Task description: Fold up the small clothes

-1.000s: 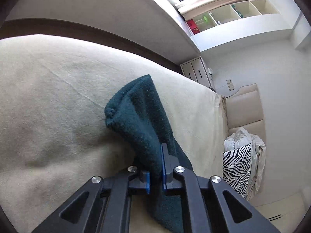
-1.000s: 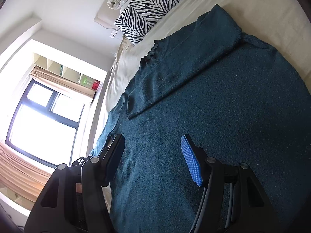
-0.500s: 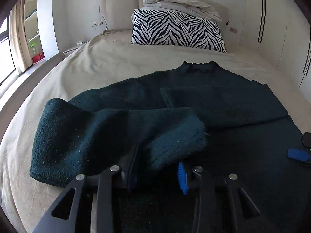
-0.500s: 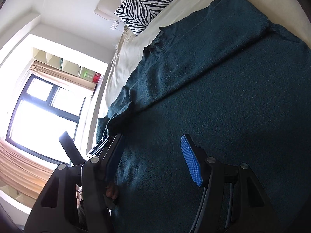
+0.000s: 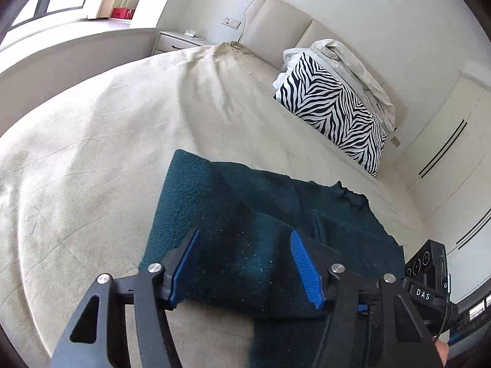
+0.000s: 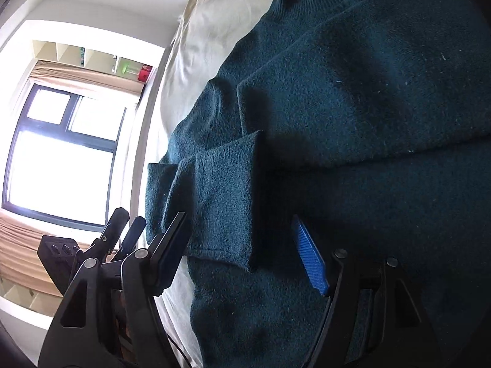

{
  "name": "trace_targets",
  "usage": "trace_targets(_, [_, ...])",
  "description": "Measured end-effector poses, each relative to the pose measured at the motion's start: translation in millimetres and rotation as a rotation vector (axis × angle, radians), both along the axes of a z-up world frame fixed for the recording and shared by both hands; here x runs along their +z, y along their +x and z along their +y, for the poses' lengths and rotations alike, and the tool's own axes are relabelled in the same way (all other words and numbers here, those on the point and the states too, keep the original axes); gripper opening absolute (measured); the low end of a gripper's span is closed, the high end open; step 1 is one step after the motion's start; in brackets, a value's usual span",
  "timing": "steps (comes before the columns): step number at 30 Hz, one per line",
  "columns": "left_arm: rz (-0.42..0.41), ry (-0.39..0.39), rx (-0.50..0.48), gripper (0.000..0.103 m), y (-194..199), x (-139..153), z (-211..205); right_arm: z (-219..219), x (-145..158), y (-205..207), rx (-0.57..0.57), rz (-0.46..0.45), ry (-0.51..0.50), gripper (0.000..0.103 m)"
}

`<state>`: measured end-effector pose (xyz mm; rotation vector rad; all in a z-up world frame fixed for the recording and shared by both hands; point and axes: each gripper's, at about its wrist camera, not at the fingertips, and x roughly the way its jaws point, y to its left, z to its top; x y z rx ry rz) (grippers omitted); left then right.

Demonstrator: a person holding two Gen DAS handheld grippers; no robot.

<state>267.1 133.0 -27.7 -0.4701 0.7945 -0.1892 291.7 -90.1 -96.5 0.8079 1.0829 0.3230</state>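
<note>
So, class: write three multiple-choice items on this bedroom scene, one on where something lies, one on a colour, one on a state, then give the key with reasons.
1. Where does the sweater lie?
A. on the bed
B. on the floor
C. on a chair

2. What colour is the sweater?
A. red
B. dark teal
C. yellow

3. How does the left gripper stand?
A. shut on the sweater
B. shut on the pillow
C. open

Key: 1 A, it is spread over the beige bed cover; 2 B, its knit is dark blue-green in both views; 3 C, its blue pads stand apart above the folded sleeve.
</note>
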Motion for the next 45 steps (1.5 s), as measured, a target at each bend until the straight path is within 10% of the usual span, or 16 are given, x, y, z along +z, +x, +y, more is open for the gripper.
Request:
trace_targets(2, [0.006, -0.018, 0.016, 0.054, 2.9, -0.9, 8.4, 16.8, 4.7, 7.8, 0.047, -0.018, -0.049, 0.059])
trace_targets(6, [-0.006, -0.047, 0.034, 0.051, 4.1, 0.8, 19.2, 42.2, 21.3, 10.6, 0.135, -0.058, -0.213, 0.008])
trace_targets(16, [-0.019, -0.068, 0.051, 0.050, 3.9, -1.6, 27.7, -61.4, 94.6, -7.9, -0.008, -0.170, -0.287, 0.007])
trace_targets(26, [-0.015, -0.036, 0.012, 0.039, 10.2, -6.0, 9.3, -198.3, 59.7, -22.2, -0.181, -0.052, -0.356, 0.007])
trace_targets(38, [-0.060, -0.006, -0.128, 0.036, 26.8, 3.5, -38.8, -220.1, 30.5, -27.3, -0.209, -0.018, -0.358, 0.007])
trace_targets(45, [0.029, 0.144, -0.210, 0.032, 68.3, -24.7, -89.0, -220.6, 26.5, -18.7, -0.218, -0.017, -0.348, 0.007])
